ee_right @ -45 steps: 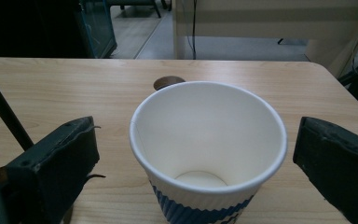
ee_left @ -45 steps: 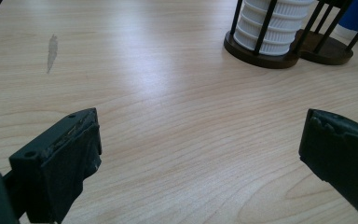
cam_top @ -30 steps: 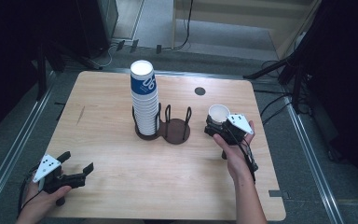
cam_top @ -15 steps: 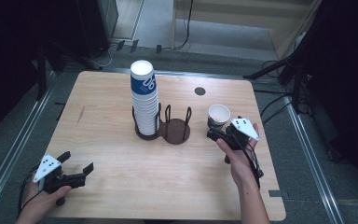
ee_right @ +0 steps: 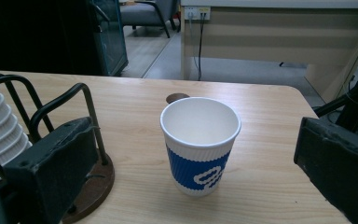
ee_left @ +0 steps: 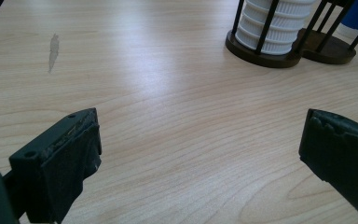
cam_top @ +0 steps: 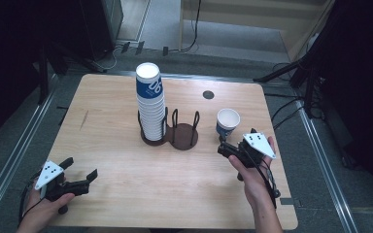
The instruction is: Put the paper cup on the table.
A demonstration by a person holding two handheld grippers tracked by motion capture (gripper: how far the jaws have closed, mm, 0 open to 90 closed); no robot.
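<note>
A tall stack of white and blue paper cups (cam_top: 150, 104) stands in the left ring of a dark wooden two-ring holder (cam_top: 183, 136) at mid-table. One cup (cam_top: 227, 121) stands upright and empty to the holder's right. My right gripper (cam_top: 230, 144) is open just in front of that cup without touching it. In the right gripper view the cup (ee_right: 200, 144) stands between and beyond the jaws of my right gripper (ee_right: 193, 140), with the holder (ee_right: 91, 186) at left. My left gripper (cam_top: 81, 168) is open near the front left corner. In the left gripper view it (ee_left: 200, 135) holds nothing, and the stack (ee_left: 272, 23) is far ahead.
A dark round spot (cam_top: 208, 94) marks the table behind the single cup. A grey smear (cam_top: 83, 120) lies on the left of the wooden table (cam_top: 126, 204). Metal rails and cables run along the floor on both sides.
My right gripper has drawn back from the single cup toward the person, and the cup now stands free on the table. The left gripper has not moved.
</note>
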